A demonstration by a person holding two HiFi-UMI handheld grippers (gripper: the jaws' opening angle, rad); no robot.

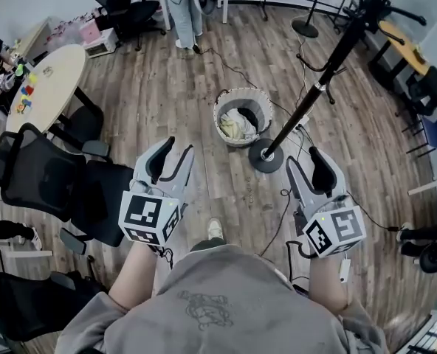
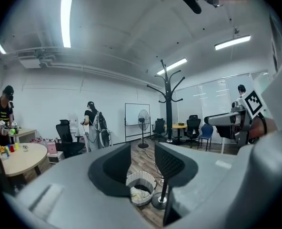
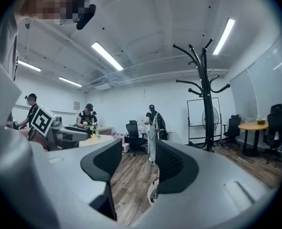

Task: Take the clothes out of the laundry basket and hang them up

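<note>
We look steeply down on the coat stand (image 1: 329, 72) from overhead; both gripper views face it level

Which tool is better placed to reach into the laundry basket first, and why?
Left, probably. The left tool's open jaws frame the laundry basket straight ahead; the right tool, also open, has the coat stand's base partly in its way.

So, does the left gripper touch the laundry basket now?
Apart. The head view shows bare wooden floor between the left gripper and the laundry basket.
</note>
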